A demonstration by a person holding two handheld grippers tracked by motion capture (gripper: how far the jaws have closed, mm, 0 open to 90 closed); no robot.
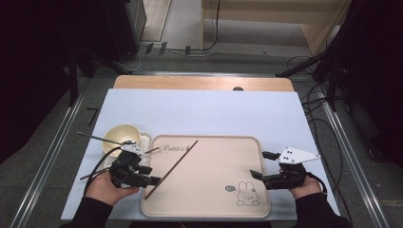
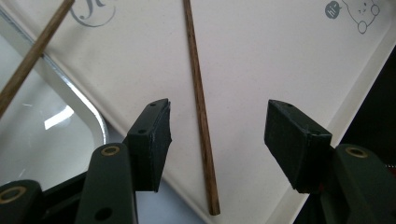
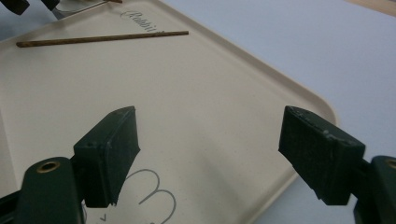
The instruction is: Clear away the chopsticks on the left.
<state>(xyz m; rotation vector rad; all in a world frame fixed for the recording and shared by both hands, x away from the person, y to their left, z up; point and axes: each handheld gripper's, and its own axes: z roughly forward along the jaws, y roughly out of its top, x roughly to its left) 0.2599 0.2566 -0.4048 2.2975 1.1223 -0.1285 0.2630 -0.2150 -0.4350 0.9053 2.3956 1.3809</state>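
Your left claw [image 1: 148, 175] hangs at the tray's [image 1: 214, 209] left edge, jaws wide apart and holding nothing; in the left gripper view the chopstick [image 2: 201, 109] lies flat on the tray between them, nearer the left jaw, touching neither, its near end just short of the rim. That chopstick [image 1: 172, 168] runs diagonally from the lower left edge up toward the "Rabbit" lettering. A second chopstick [image 2: 29, 58] crosses the tray's corner beside a white dish [image 1: 145, 141], with a bowl [image 1: 119, 135] just behind it. Your right claw [image 1: 264, 164] hovers over the tray's right edge, jaws spread wide and empty, above the rabbit drawing [image 1: 247, 194]. The tray's middle is bare, and the tabletop [image 1: 209, 109] beyond it lies open.
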